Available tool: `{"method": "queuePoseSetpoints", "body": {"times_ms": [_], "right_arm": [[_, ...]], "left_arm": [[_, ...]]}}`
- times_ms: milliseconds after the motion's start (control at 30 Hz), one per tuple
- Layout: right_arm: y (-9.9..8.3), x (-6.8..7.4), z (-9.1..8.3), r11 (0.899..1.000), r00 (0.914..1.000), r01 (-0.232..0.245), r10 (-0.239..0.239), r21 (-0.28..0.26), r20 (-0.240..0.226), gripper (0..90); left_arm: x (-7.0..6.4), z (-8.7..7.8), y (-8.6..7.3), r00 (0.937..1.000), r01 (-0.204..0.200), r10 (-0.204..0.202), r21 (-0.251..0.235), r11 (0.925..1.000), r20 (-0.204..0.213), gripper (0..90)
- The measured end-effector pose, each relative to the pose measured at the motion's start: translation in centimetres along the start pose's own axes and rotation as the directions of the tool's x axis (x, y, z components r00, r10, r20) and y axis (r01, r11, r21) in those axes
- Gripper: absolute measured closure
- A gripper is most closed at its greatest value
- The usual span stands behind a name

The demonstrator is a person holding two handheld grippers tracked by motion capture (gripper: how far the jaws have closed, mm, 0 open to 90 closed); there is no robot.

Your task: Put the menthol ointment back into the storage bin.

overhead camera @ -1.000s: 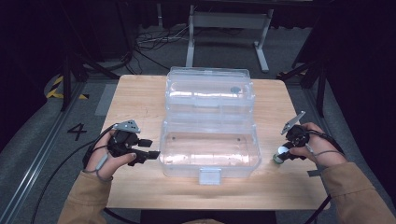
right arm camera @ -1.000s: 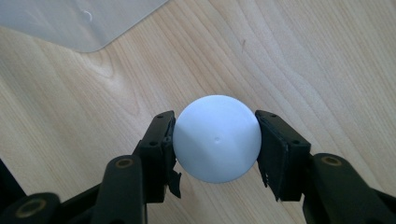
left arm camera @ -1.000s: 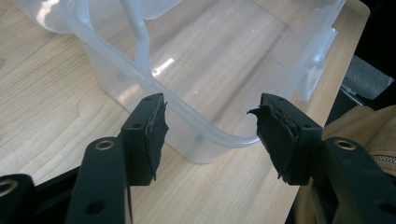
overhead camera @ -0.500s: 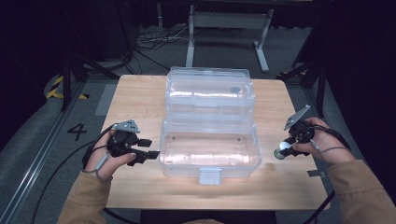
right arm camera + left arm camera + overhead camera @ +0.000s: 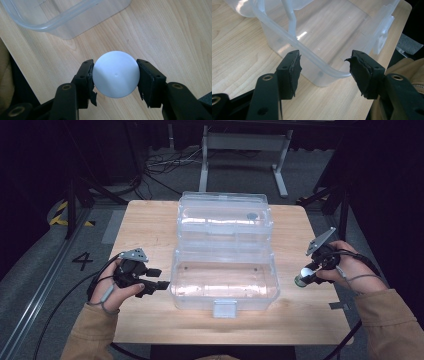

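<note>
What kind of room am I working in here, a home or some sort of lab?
Most likely a lab or recording workspace, not a home: a bare wooden table on grey floor, loose cables behind it, yellow-black hazard tape, and a number 4 marked on the floor.

Lab: floor cables (image 5: pixel 160 162), hazard tape (image 5: pixel 62 212), metal stand (image 5: pixel 245 142).

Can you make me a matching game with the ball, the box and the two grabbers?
Things:
1. white ball
2. clear box
3. left gripper
4. right gripper

States:
a. open, nothing between its jaws
b. lid up, on the wooden table
c. squeezed between two black jaws
d. shut on something round

Pairs: 1-c, 2-b, 3-a, 4-d
</note>
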State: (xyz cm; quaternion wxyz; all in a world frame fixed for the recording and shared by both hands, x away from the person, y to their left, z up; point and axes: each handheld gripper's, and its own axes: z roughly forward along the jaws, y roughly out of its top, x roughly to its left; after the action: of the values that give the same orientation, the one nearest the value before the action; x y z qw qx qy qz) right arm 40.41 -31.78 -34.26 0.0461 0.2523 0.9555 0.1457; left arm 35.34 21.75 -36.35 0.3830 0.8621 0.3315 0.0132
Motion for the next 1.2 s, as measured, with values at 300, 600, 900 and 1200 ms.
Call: {"method": "queuePoseSetpoints", "body": {"times_ms": [300, 600, 900, 1200], "right_arm": [[1.3, 0.4, -1.2, 0.999, 0.9995, 0.030, -0.030, -0.009, 0.002, 50.5], [2.4, 1.0, -2.1, 0.998, 0.9985, 0.056, -0.055, -0.033, 0.002, 50.5], [3.8, 2.0, -2.8, 0.993, 0.9941, 0.108, -0.109, -0.049, -0.005, 50.5], [4.8, 3.1, -3.3, 0.989, 0.9908, 0.133, -0.135, -0.070, -0.015, 50.6]], "left_arm": [[0.2, -0.2, -0.2, 0.9996, 0.022, -0.022, -0.007, 0.9997, -0.015, 42.4], [0.4, -0.4, -0.3, 0.9990, 0.036, -0.036, -0.010, 0.9993, -0.026, 42.5], [0.5, -0.5, -0.4, 0.9982, 0.049, -0.050, -0.015, 0.9987, -0.032, 42.5], [0.6, -0.5, -0.4, 0.9982, 0.049, -0.050, -0.013, 0.9987, -0.034, 42.5]]}}
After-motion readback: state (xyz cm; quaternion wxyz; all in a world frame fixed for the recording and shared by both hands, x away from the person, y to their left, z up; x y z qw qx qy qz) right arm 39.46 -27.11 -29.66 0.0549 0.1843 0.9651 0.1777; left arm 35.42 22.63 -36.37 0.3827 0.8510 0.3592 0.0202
